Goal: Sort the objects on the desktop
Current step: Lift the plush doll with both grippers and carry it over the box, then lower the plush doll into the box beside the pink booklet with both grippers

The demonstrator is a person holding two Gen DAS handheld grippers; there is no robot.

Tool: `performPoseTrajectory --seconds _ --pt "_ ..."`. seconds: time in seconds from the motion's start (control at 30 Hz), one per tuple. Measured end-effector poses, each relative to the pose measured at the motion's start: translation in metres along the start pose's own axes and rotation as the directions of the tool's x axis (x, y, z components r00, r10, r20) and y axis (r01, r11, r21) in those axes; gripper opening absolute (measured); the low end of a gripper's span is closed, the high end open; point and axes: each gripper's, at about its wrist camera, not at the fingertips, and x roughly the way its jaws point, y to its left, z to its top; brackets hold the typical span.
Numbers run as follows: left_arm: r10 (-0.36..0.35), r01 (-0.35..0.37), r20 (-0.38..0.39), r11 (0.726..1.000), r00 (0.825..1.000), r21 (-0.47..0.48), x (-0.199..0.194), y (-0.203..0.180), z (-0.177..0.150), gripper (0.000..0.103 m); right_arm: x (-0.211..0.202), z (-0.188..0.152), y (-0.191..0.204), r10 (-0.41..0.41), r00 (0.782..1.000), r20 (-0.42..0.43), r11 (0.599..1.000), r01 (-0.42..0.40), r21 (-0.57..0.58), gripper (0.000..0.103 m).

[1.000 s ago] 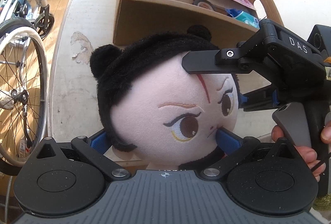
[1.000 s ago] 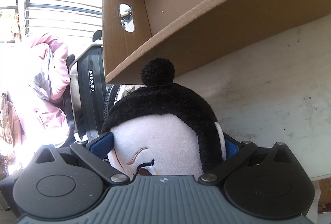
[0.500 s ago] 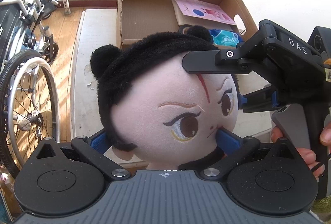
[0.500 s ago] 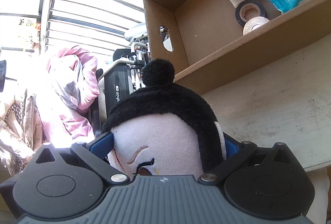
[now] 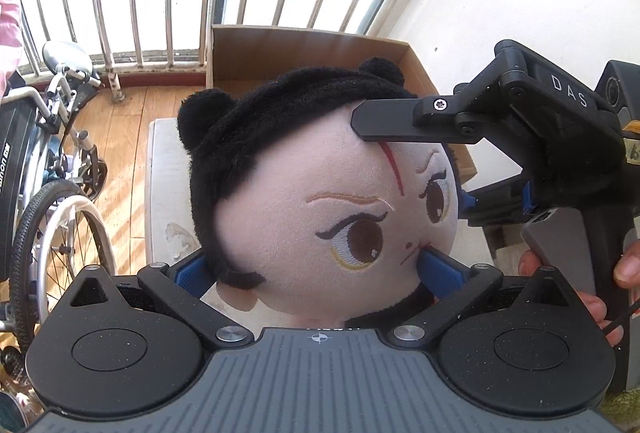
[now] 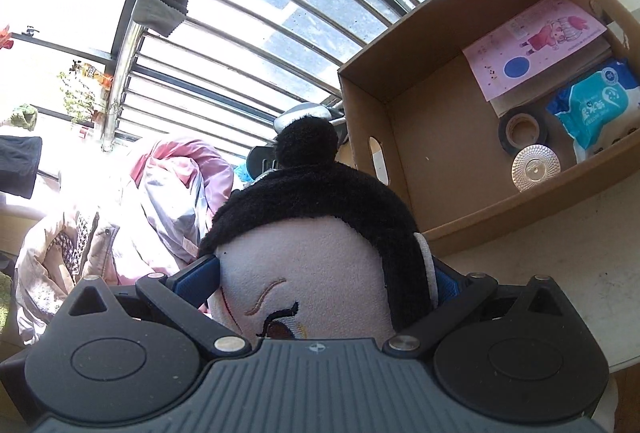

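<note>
A plush doll head (image 5: 320,201) with black hair, two buns and a pale face fills the middle of the left wrist view, held in the air. My left gripper (image 5: 316,269) is shut on it, blue pads pressing the hair side and the cheek. My right gripper (image 5: 412,161) comes in from the right and is shut on the doll too, one black finger across the forehead. In the right wrist view the doll (image 6: 316,233) sits between the right gripper's (image 6: 320,275) pads. The open cardboard box (image 6: 404,153) lies ahead to the right.
The box holds a pink card (image 6: 532,45), a black tape roll (image 6: 520,131), a blue wipes pack (image 6: 596,105) and a shiny round disc (image 6: 536,167). It stands on a white table (image 6: 560,273). A wheelchair (image 5: 52,213) and window bars are at left. A hand (image 5: 600,305) grips the right handle.
Both grippers have risen with the doll still clamped between them. The box has dropped lower in view and its inside now shows from above in the right wrist view.
</note>
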Motion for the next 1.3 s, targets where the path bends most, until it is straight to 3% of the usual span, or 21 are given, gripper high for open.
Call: performPoseTrajectory --seconds 0.47,0.83,1.03,1.3 --pt "0.072 -0.073 0.047 0.997 0.996 0.017 0.026 0.009 0.082 0.103 0.036 0.105 -0.004 0.095 0.995 0.003 0.995 -0.095 0.004 0.103" --pt "0.135 -0.135 0.008 0.99 0.991 0.031 0.104 0.029 0.143 0.103 0.104 0.181 -0.061 0.117 0.993 -0.021 0.989 -0.114 0.095 0.103" --pt "0.146 -0.145 -0.025 0.989 0.989 0.023 0.15 0.044 0.155 0.103 0.143 0.196 -0.101 0.107 0.993 -0.056 0.983 -0.097 0.153 0.103" --pt "0.168 -0.169 -0.111 0.986 0.98 -0.003 0.195 0.058 0.154 0.103 0.186 0.187 -0.147 0.106 0.988 -0.115 0.974 -0.08 0.213 0.103"
